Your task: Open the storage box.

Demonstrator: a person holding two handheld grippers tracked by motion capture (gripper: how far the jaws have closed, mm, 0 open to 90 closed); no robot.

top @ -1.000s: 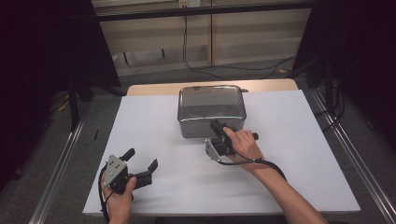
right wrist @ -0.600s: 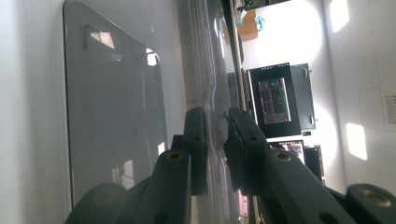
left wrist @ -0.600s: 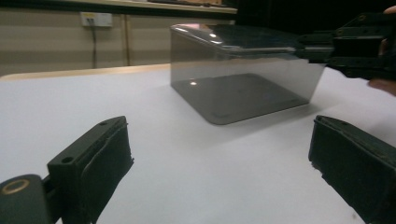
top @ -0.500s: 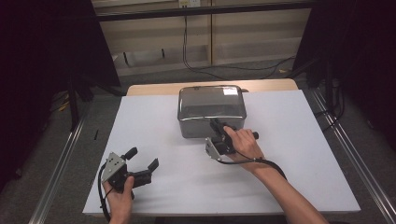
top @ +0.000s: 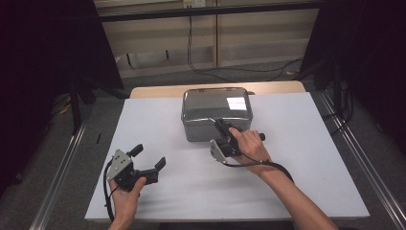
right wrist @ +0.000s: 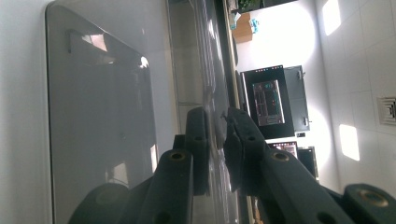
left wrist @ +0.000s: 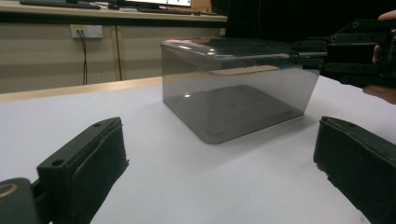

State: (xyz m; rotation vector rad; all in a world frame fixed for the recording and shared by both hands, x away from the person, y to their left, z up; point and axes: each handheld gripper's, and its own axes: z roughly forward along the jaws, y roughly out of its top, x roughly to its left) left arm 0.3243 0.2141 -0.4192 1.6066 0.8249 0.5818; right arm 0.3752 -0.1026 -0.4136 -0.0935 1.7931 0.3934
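Little has shifted: your left gripper [top: 149,168] edges nearer the tin [top: 216,115] mid-table, jaws spread. Right gripper [top: 221,128] pinches the tin's lid rim; grip set, next lift straight up.

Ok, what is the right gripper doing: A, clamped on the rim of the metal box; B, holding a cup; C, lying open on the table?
A: the right gripper has its jaws pinched on the near rim of the metal box, as the right gripper view shows.
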